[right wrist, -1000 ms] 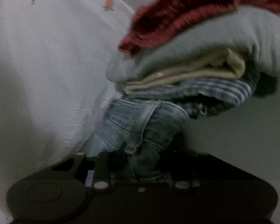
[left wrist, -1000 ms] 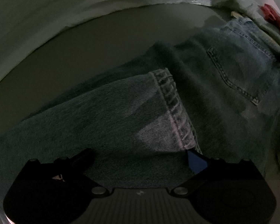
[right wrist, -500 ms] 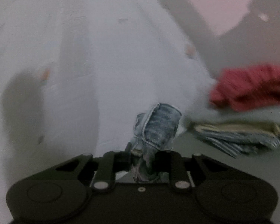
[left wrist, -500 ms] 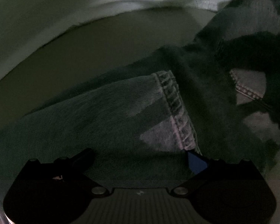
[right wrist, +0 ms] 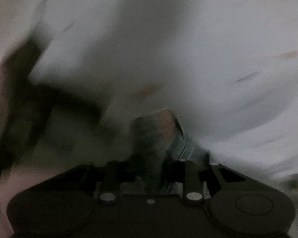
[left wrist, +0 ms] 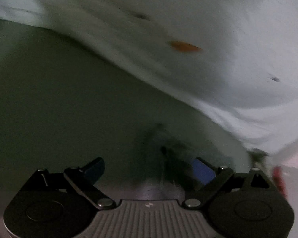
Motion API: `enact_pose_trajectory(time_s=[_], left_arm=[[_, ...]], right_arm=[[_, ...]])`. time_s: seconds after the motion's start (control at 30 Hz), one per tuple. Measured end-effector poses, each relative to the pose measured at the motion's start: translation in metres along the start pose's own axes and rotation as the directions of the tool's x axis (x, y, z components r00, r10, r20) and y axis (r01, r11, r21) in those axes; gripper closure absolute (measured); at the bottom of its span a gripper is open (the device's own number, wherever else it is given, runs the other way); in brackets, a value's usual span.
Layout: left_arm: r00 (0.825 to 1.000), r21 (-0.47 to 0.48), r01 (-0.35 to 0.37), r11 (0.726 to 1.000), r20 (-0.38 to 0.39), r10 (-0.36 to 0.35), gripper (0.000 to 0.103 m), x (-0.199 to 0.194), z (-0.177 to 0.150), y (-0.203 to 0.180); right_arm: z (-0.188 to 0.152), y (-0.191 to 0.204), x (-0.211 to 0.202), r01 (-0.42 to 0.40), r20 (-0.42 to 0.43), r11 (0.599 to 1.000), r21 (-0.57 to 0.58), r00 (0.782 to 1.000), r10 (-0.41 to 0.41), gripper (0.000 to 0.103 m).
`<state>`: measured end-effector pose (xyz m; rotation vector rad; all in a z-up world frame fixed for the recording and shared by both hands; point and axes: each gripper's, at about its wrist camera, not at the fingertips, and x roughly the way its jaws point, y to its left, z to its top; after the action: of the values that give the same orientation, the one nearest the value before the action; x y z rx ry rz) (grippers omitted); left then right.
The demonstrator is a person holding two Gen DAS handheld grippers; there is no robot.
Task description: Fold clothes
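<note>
Two grippers work over a dim tabletop (left wrist: 59, 99): the right gripper (right wrist: 149, 168), jaws easing apart, still has a bunched fold of blue jeans (right wrist: 159, 136) between its fingers, while the left gripper (left wrist: 149, 170) stands wide, closing slightly, dark blurred denim between its fingers. White sheet (left wrist: 218, 29) beyond.

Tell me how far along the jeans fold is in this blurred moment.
Done: cannot be judged; the blurred views show no finished fold or pile. In hand: the right gripper has a bunch of blue denim jeans between its fingers as they open; dark cloth also sits in the wide left gripper. Left: laying the jeans flat on the grey-green surface beside the white sheet.
</note>
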<state>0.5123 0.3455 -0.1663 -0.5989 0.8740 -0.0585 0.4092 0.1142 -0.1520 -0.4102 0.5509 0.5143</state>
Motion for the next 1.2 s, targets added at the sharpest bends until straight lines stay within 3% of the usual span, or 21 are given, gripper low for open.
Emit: enact_pose_trajectory(time_s=[0.03,0.07,0.13,0.17,0.27,0.33,0.43,0.53,0.7,0.8,0.87,1.07,1.2], left_arm=[[0.999,-0.013,-0.033,0.999,0.009,0.033,0.007,-0.006,-0.003,0.014],[0.999,-0.027,-0.052,0.998,0.011,0.052,0.007,-0.014,-0.009,0.025],[0.998,-0.054,-0.056,0.997,0.004,0.056,0.006,-0.022,-0.019,0.042],[0.999,-0.061,-0.049,0.997,-0.006,0.049,0.004,-0.024,-0.024,0.047],[0.998,-0.046,-0.025,0.999,-0.051,0.023,0.004,-0.021,-0.044,0.034],[0.997,-0.027,0.010,1.000,-0.077,-0.012,0.004,-0.008,-0.049,0.023],[0.990,0.001,0.076,0.997,-0.115,-0.075,0.003,0.006,-0.053,0.001],[0.984,0.084,0.097,0.992,-0.156,-0.084,0.001,0.024,-0.059,-0.023],[0.975,0.148,0.088,0.985,-0.216,-0.054,0.001,0.057,-0.066,-0.045],[0.971,0.196,0.070,0.978,-0.240,-0.021,0.001,0.072,-0.070,-0.057],[0.970,0.223,0.061,0.973,-0.244,-0.005,0.000,0.054,-0.078,-0.044],[0.956,0.273,0.043,0.961,-0.290,0.039,0.000,0.066,-0.074,-0.053],[0.948,0.307,0.031,0.951,-0.309,0.069,0.000,0.074,-0.071,-0.057]], right_arm=[[-0.009,0.023,0.014,-0.073,-0.083,0.996,-0.050,0.994,0.069,0.067],[-0.019,0.046,0.020,-0.096,-0.134,0.989,-0.116,0.988,0.081,0.045],[-0.018,0.059,0.014,-0.104,-0.132,0.982,-0.158,0.988,0.083,0.033],[-0.015,0.062,0.009,-0.109,-0.122,0.980,-0.165,0.988,0.089,0.033],[0.002,0.034,0.000,-0.114,-0.115,0.993,-0.025,0.987,0.111,0.032],[0.008,0.010,-0.008,-0.070,-0.108,0.995,0.068,0.991,0.077,0.029],[0.010,-0.026,-0.023,0.012,-0.108,0.987,0.162,0.994,0.006,0.018],[-0.006,-0.074,-0.030,0.058,-0.142,0.958,0.281,0.990,-0.018,0.009],[-0.043,-0.131,-0.038,0.083,-0.203,0.881,0.465,0.979,0.015,0.003],[-0.060,-0.154,-0.033,0.096,-0.248,0.868,0.487,0.968,0.032,0.001],[-0.070,-0.166,-0.032,0.101,-0.268,0.864,0.493,0.962,0.041,0.001],[-0.085,-0.200,-0.028,0.128,-0.241,0.849,0.513,0.971,-0.001,0.001],[-0.104,-0.230,-0.007,0.146,-0.231,0.786,0.600,0.973,-0.004,0.001]])
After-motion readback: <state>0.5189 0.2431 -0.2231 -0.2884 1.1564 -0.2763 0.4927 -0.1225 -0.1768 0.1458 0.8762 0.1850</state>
